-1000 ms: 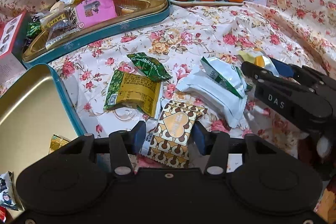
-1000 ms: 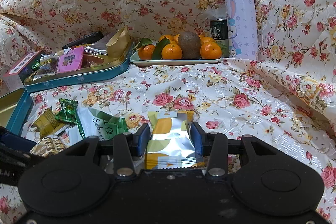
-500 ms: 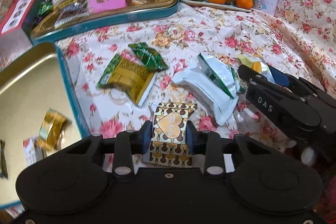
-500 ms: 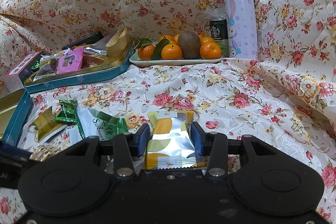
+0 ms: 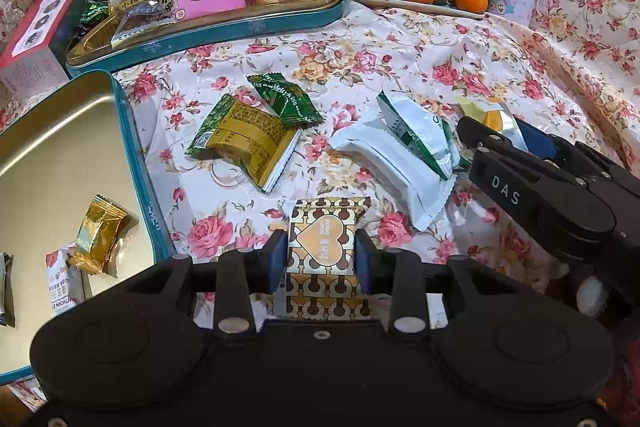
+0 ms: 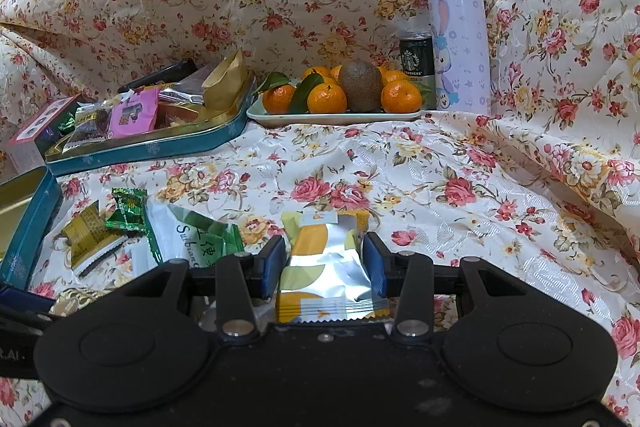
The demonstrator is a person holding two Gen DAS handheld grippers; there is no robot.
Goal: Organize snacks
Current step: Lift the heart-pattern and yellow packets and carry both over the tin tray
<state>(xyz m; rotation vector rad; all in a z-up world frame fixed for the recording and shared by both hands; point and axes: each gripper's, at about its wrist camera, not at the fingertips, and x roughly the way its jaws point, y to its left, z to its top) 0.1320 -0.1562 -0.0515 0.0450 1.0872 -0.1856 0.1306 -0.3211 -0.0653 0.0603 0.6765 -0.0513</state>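
Note:
My left gripper (image 5: 321,259) is shut on a brown-and-gold patterned snack packet (image 5: 326,251) with a heart on it, held above the floral cloth. My right gripper (image 6: 325,263) is shut on a silver-and-yellow snack packet (image 6: 326,263); it also shows in the left wrist view (image 5: 516,143). An open gold tin with teal sides (image 5: 132,163) lies to the left with a few wrapped snacks inside (image 5: 100,235). Loose on the cloth are a green-and-gold packet (image 5: 244,139), a small green packet (image 5: 284,99) and white-and-green packets (image 5: 400,151).
A second teal tin (image 5: 256,27), heaped with snacks, stands at the back left beside a pink box (image 5: 36,39). A plate of oranges and a kiwi (image 6: 340,95), a Starbucks can (image 6: 416,55) and a purple bottle (image 6: 460,39) stand at the back.
My left gripper closed on the patterned packet and lifted it up and left, bringing more of the open tin into view. My right gripper has stayed still, holding its packet.

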